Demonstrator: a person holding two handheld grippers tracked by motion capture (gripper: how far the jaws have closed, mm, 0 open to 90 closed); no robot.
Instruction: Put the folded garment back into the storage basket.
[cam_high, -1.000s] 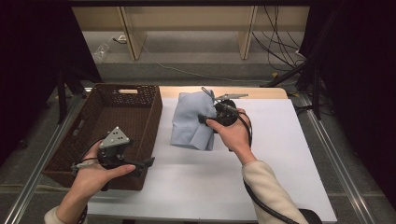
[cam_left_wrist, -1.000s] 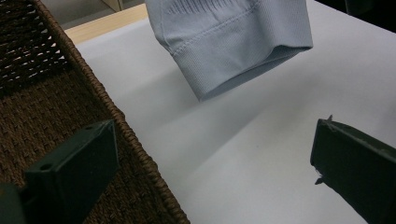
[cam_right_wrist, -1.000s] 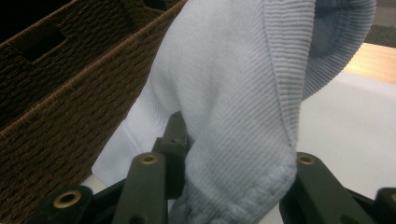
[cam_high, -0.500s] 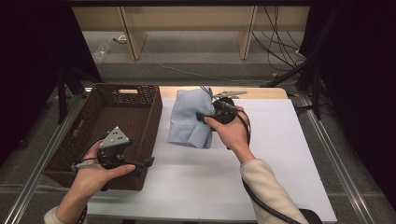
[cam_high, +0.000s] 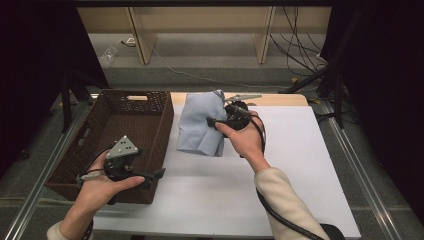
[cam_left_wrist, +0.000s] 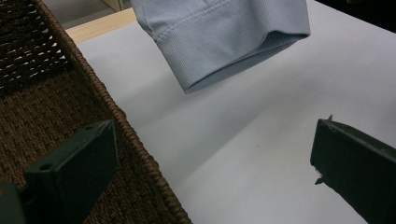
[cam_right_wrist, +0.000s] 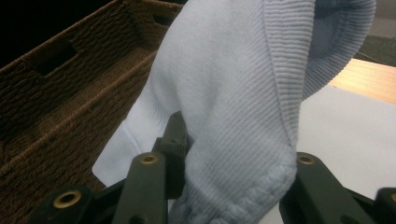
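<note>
Fingers of the right gripper (cam_high: 220, 121) pinch a pale blue ribbed garment (cam_high: 200, 127), hanging folded above the bench (cam_high: 300, 165); left gripper (cam_high: 155, 175) fingers gape wide.

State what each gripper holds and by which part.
The right gripper clamps the light blue knit garment by a ribbed, stitched edge. The left gripper holds nothing.
</note>
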